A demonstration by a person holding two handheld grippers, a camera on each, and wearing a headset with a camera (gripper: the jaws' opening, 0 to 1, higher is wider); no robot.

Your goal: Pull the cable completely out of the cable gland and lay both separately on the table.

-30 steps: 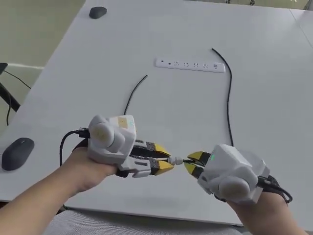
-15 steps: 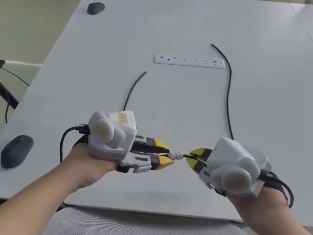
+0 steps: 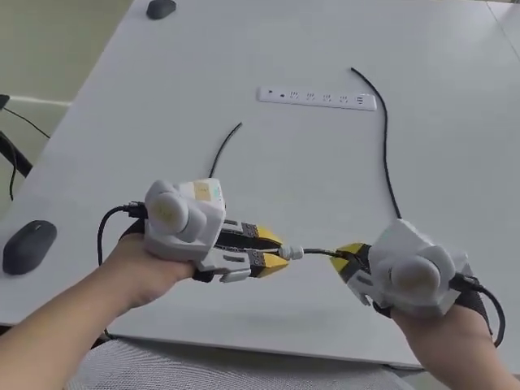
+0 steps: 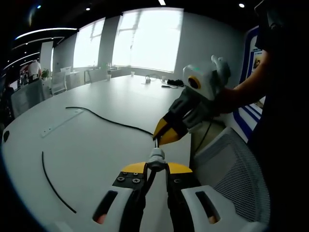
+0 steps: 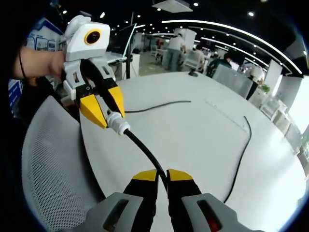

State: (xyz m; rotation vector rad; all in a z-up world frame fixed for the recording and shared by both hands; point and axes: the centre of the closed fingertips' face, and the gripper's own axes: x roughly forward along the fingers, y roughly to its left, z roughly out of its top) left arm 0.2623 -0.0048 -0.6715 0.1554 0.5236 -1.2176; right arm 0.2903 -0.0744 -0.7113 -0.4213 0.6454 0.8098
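Above the table's near edge my left gripper [image 3: 280, 258] is shut on a small white cable gland [image 3: 292, 253]. A black cable [image 3: 321, 253] comes out of the gland and runs right into my right gripper [image 3: 345, 260], which is shut on it. In the left gripper view the gland [image 4: 156, 157] sits between my yellow jaw tips [image 4: 156, 169], with the right gripper [image 4: 166, 133] just beyond. The right gripper view shows the cable [image 5: 145, 150] stretched from my own jaws [image 5: 161, 175] up to the gland [image 5: 117, 123], held by the left gripper [image 5: 104, 108].
A long black cable [image 3: 382, 154] lies on the white table [image 3: 309, 179] and runs down behind my right gripper. A short black cable [image 3: 223, 150] lies left of centre. A white power strip [image 3: 317, 98] is farther back. Mice sit at the left edge [image 3: 28, 244] and the far end [image 3: 161, 8].
My right gripper has moved right, away from the left one. More black cable now shows between the gland and the right jaws. The left gripper has barely moved.
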